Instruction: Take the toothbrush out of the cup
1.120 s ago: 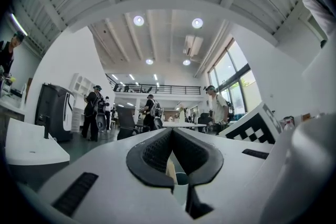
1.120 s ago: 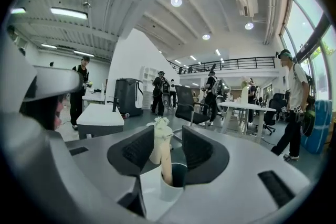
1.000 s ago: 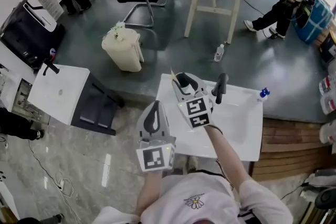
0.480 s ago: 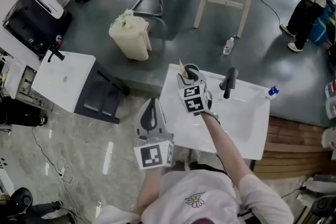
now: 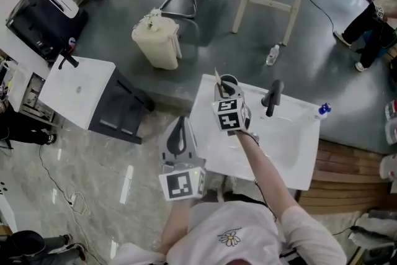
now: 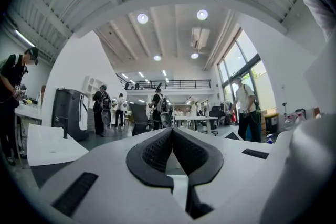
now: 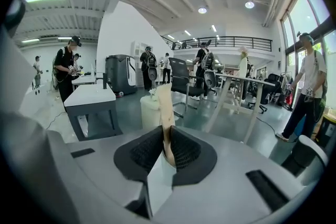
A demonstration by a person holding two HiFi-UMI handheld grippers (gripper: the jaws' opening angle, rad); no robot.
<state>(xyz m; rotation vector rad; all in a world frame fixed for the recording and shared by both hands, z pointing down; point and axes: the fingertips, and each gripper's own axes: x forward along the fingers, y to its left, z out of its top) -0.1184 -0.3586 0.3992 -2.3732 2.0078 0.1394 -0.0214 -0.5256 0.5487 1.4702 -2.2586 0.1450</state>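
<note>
A dark cup [image 5: 229,81] stands at the far left corner of the white sink [image 5: 282,149]. A pale toothbrush [image 5: 217,75] sticks up out of it, leaning left. My right gripper [image 5: 226,92] hangs just over the cup, tilted downward. In the right gripper view its jaws are closing, and the black pads [image 7: 184,150] press on the toothbrush's beige handle [image 7: 165,107], which rises between them. My left gripper [image 5: 179,123] is held off the sink's left edge; in the left gripper view [image 6: 171,132] its pads meet with nothing between them.
A black faucet [image 5: 272,97] rises at the back of the sink, right of the cup. A blue-capped bottle [image 5: 321,110] sits at the far right corner. A beige bin [image 5: 159,41] and a second white sink [image 5: 77,93] stand on the floor beyond. People move about farther off.
My right gripper came down from above the cup with wide jaws, and the jaws have closed on the toothbrush handle. The left gripper has hardly shifted.
</note>
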